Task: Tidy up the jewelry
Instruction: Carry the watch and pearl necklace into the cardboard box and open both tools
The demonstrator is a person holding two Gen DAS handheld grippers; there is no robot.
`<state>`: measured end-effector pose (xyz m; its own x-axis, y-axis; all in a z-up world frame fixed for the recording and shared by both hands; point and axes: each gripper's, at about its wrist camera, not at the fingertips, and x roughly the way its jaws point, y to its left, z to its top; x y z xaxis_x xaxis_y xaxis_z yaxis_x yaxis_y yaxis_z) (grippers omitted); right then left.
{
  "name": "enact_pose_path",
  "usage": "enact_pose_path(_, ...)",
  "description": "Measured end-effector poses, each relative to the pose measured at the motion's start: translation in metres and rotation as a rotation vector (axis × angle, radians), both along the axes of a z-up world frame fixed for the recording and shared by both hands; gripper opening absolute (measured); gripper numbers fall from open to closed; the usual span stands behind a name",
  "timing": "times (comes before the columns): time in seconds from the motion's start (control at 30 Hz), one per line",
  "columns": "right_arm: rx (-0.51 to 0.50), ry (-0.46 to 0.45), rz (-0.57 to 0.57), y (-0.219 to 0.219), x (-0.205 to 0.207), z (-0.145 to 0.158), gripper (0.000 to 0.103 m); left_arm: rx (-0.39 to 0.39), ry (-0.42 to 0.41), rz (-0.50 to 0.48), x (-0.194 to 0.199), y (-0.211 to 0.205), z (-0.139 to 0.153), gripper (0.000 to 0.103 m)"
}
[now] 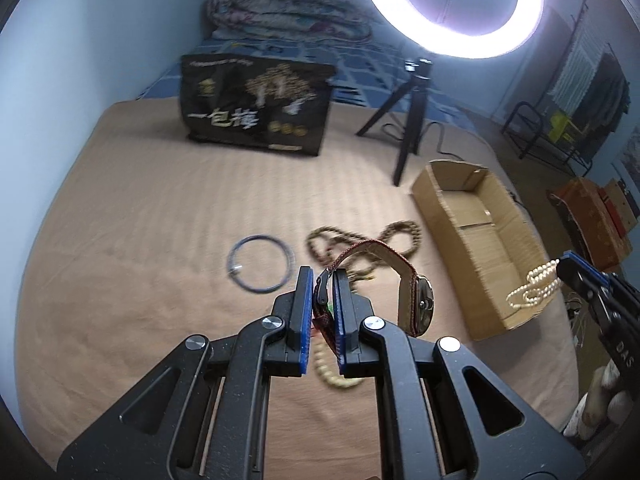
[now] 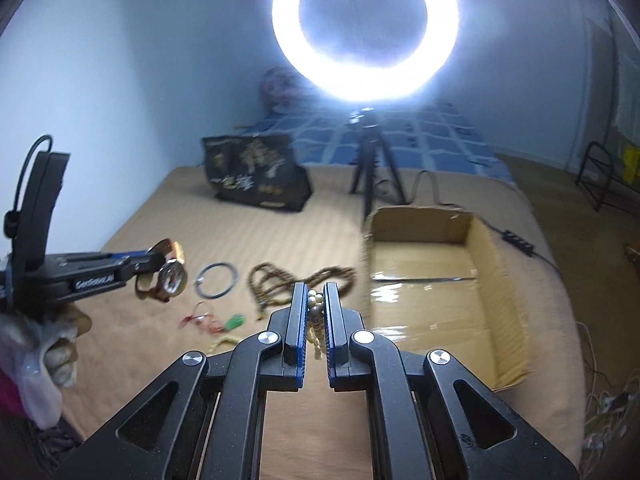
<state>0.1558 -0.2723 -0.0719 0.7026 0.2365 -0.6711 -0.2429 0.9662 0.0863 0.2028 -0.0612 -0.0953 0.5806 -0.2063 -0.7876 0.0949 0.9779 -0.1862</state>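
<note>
Tan ribbed bedspread (image 1: 160,220), blue walls, glaring ring light (image 2: 365,30); my left gripper (image 1: 323,280) clamps a woven-strap watch (image 1: 416,300); my right gripper (image 2: 316,300) pinches pearl beads (image 2: 314,320).

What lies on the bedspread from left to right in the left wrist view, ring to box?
Blue bangle → brown bead necklace → open cardboard box, which looks empty.

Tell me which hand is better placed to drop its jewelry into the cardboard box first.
The right gripper. Its pearl strand hangs at the near wall of the cardboard box; the left gripper holds the watch farther away, over the bedsheet.
</note>
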Motion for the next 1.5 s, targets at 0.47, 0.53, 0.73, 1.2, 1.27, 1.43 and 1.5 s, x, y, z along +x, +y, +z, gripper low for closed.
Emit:
enact_pose_path(0.47,-0.01,0.036,-0.138,-0.082,0.024,-0.014,0.006,-0.047,-0.008,-0.128,0.034,-0.101,-0.001,0.008)
enact_pose_path(0.53,-0.014,0.045,-0.148,-0.09,0.026,-0.019,0.006,-0.041,-0.01,-0.147,0.039,-0.116,-0.003,0.008)
enact_pose_path(0.73,-0.003,0.079,-0.183,-0.114,0.033,-0.034,0.006,-0.035,0.009,-0.186,0.057,-0.152,-0.02,0.008)
enact_pose_path(1.2,0.004,0.107,-0.237,-0.127,0.037,-0.05,0.066,-0.004,-0.004,-0.232,0.067,-0.181,-0.034,0.043)
enact_pose_path(1.27,0.002,0.098,-0.242,-0.127,0.036,-0.048,0.066,-0.003,-0.01,-0.225,0.067,-0.176,-0.032,0.043)
enact_pose_path(1.43,0.004,0.094,-0.256,-0.126,0.034,-0.044,0.066,0.001,-0.017,-0.206,0.065,-0.164,-0.027,0.043)
enact_pose_path(1.5,0.001,0.095,-0.257,-0.124,0.034,-0.044,0.066,0.004,-0.018,-0.197,0.064,-0.159,-0.025,0.043)
